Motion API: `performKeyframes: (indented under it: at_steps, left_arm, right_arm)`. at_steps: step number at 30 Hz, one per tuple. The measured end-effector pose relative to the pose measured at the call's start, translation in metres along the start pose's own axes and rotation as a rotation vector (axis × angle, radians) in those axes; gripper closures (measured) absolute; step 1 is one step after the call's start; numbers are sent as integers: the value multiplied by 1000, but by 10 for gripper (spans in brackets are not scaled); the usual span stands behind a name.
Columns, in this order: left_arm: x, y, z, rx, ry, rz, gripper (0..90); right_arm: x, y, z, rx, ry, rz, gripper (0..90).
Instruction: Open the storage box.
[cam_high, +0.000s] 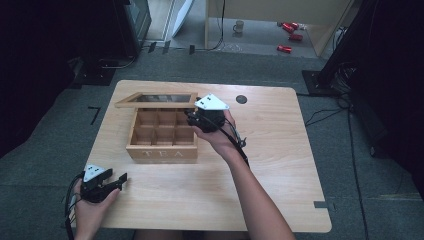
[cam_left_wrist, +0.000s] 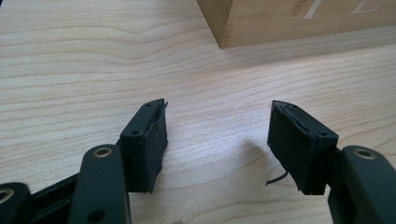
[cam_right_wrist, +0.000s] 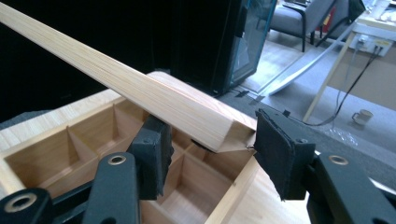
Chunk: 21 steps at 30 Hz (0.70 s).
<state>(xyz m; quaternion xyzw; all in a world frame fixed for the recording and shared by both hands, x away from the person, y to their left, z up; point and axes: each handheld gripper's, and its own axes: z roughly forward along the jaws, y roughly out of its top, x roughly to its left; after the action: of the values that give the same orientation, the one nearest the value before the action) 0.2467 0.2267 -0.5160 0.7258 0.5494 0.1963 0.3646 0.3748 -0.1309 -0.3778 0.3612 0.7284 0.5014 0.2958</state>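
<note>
- High view: the tea box (cam_high: 162, 135) stands on the desk (cam_high: 270, 170) toward its far-left corner, lid (cam_high: 156, 100) raised and tilted back. The right gripper (cam_high: 191, 116) sits at the lid's right end, above the box's right wall; its hand (cam_high: 216, 131) reaches in from the near edge, forearm stretched diagonally.
- The left gripper (cam_high: 122, 180) rests near the desk's near-left corner, well apart from the box, jaws pointing right.
- Left gripper view: jaws spread, nothing between the 2 pads (cam_left_wrist: 152, 147); the box's front corner (cam_left_wrist: 261, 21) lies ahead.
- Right gripper view: the lid's edge (cam_right_wrist: 140, 91) passes between the 2 jaws, the right pad (cam_right_wrist: 275, 149) just beside its corner; whether they pinch it cannot be told. Empty compartments (cam_right_wrist: 70, 149) lie below.
- Beyond: grey floor, cables, a mug (cam_high: 239, 26).
</note>
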Motion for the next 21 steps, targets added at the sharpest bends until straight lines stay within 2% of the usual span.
performKeyframes:
  at_steps: [6,9,13,18,21]
  left_arm:
    - [2,0,0,-5,-11,-15,382]
    - [2,0,0,-7,-14,-20,383]
    - [2,0,1,-10,-19,-27,383]
    - [3,1,1,-11,-25,-32,384]
    - [4,1,1,-10,-29,-34,385]
  right_arm:
    - [-11,12,10,-24,13,-4,477]
    - [-15,15,18,-10,13,-19,472]
    - [-21,18,27,-8,33,-15,471]
    - [-31,23,34,-46,55,34,472]
    - [-38,25,40,-53,74,42,482]
